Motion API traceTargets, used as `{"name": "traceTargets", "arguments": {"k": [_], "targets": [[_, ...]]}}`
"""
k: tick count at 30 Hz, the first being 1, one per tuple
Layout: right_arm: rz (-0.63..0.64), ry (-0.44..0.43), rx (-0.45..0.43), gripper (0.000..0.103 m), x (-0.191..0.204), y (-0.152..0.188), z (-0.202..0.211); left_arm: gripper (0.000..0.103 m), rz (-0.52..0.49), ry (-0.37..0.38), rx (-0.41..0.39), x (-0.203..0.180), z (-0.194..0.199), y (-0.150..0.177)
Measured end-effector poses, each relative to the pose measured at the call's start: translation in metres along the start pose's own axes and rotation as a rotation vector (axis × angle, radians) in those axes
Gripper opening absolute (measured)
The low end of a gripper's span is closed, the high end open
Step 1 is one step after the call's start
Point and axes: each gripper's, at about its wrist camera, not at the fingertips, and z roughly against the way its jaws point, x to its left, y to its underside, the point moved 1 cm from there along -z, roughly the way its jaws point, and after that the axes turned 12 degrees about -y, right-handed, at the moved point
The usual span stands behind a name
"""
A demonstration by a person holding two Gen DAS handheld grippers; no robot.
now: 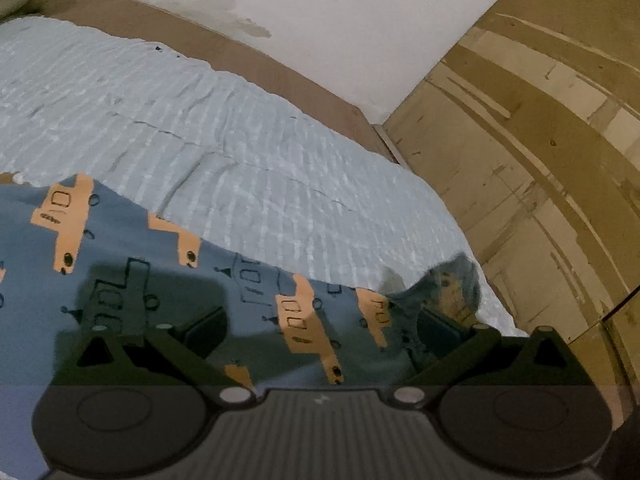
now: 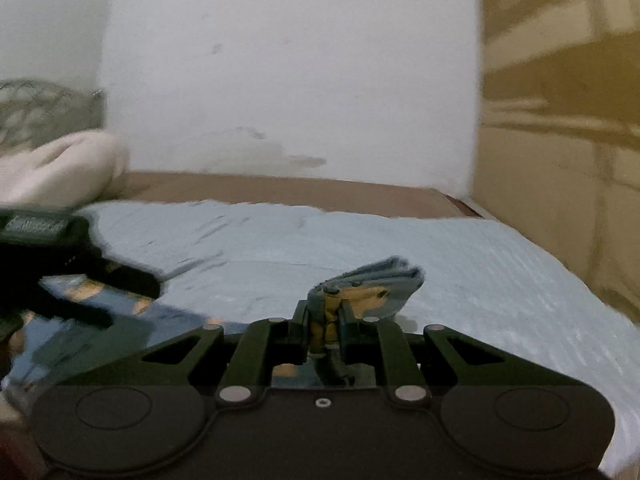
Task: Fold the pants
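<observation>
The pants [image 1: 168, 268] are blue-grey with orange truck prints and lie spread on a pale blue bedspread [image 1: 240, 140]. My left gripper [image 1: 320, 332] is open, its jaws wide apart just above the cloth, and holds nothing. At the right edge of the pants a bunched corner [image 1: 452, 280] stands up. My right gripper [image 2: 326, 320] is shut on that bunched edge of the pants [image 2: 376, 284] and holds it lifted off the bedspread [image 2: 480, 272]. The left gripper shows in the right wrist view [image 2: 80, 276], blurred, over the flat part of the pants [image 2: 80, 292].
A white stained wall [image 2: 280, 60] stands behind the bed. A brown bed frame edge [image 2: 280, 190] runs along the far side. A wooden panel wall [image 1: 540, 120] is on the right. A white pillow [image 2: 60, 168] lies at the far left.
</observation>
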Motion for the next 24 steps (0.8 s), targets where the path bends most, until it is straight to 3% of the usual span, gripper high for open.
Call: {"name": "traceTargets", "arguments": {"k": [5, 9, 24], "targets": [[0.056, -0.077, 0.084, 0.014, 0.032, 0.021, -0.012, 0.102, 0.011, -0.007, 0.025, 0.006, -0.008, 0.005], [0.04, -0.091, 0.152, 0.014, 0.042, 0.048, -0.028, 0.102, -0.001, -0.015, 0.04, 0.005, -0.016, 0.009], [-0.117, -0.119, 0.081, 0.017, 0.025, 0.065, -0.031, 0.1, -0.083, 0.037, 0.11, -0.03, -0.046, 0.015]]}}
